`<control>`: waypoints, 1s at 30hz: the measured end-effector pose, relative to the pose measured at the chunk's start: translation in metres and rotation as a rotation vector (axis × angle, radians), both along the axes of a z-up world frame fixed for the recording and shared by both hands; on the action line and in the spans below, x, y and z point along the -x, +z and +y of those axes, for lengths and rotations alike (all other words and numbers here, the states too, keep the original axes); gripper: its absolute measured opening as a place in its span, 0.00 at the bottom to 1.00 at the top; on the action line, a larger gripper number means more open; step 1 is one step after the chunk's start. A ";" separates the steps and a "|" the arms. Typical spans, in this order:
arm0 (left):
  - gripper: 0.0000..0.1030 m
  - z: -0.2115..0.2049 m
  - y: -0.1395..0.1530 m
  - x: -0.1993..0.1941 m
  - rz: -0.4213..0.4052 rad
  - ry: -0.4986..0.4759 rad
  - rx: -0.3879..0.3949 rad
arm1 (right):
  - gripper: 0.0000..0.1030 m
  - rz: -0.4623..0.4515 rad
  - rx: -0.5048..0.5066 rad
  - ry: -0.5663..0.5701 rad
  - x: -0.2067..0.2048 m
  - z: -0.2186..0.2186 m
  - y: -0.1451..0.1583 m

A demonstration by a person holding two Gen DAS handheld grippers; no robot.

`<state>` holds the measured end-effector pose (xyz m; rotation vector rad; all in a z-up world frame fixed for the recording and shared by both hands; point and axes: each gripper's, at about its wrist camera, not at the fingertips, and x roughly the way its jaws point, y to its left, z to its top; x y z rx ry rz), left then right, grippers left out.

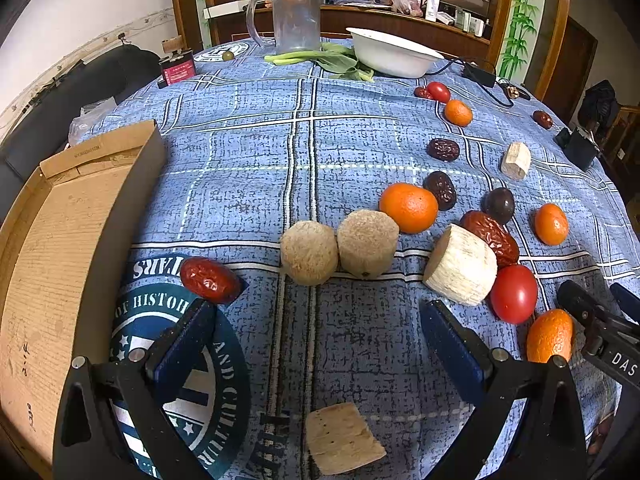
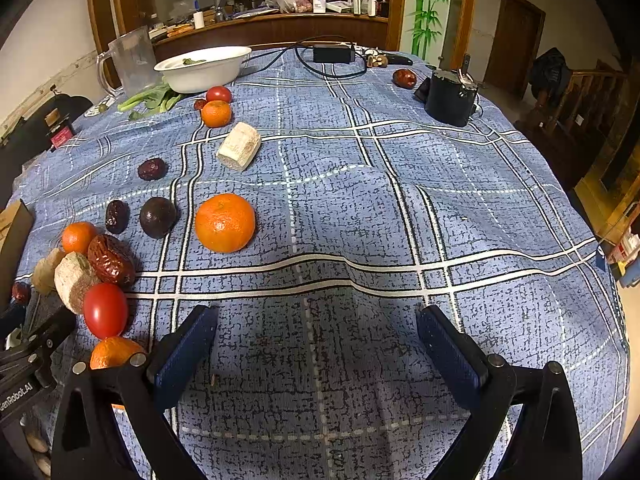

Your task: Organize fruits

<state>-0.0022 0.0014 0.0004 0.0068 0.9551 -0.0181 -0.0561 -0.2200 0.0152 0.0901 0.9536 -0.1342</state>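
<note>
— Where do the two grippers stand?

— The left gripper (image 1: 316,320) hovers low over the blue checked tablecloth (image 1: 248,152) near the table's near edge, its jaws wide apart with nothing between them. The right gripper (image 2: 316,328) sits just beside it to the right, jaws likewise spread over bare cloth.

— And the fruit?

— Scattered across the cloth. A red date (image 1: 210,280) lies just beyond the left gripper's left finger (image 1: 184,344), near the cardboard box (image 1: 80,240) at the table's left edge. Two round beige chunks (image 1: 338,246) touch each other straight ahead; a paler chunk (image 1: 460,266) lies to their right, touching a red tomato (image 1: 514,294) and a wrinkled date (image 1: 490,236). A large orange (image 2: 225,223) rests alone ahead of the right gripper, with a dark round fruit (image 2: 157,217) just to its left. Another orange (image 1: 549,336) sits between the two grippers.

— Anything at the far edge?

— A white bowl (image 1: 392,56), a clear jug (image 1: 296,16) and leafy greens (image 1: 332,60) — well apart from the grippers.
</note>
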 end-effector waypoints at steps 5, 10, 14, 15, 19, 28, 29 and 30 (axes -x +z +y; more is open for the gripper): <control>1.00 0.000 0.001 0.000 0.005 -0.020 -0.002 | 0.99 -0.019 -0.041 0.009 0.006 -0.006 0.003; 1.00 0.000 0.001 0.000 0.012 -0.031 -0.006 | 0.99 0.017 0.011 0.033 -0.002 0.003 -0.001; 1.00 0.000 0.001 -0.002 0.030 -0.038 -0.011 | 0.99 0.044 0.017 0.033 -0.004 0.002 -0.001; 1.00 0.000 0.001 -0.003 0.032 -0.038 -0.011 | 0.99 0.048 0.013 0.030 -0.005 0.001 -0.001; 0.99 0.001 0.001 -0.001 0.039 -0.052 -0.009 | 0.99 0.052 0.015 0.031 -0.006 0.001 -0.001; 0.92 0.023 0.051 0.061 -0.111 -0.081 0.065 | 0.99 -0.098 0.063 -0.010 0.031 0.009 0.039; 0.92 0.026 0.059 0.069 -0.135 -0.082 0.069 | 0.99 -0.124 0.064 -0.010 0.038 0.011 0.046; 0.92 0.028 0.068 0.081 -0.166 -0.083 0.074 | 0.99 -0.161 0.068 -0.011 0.048 0.014 0.056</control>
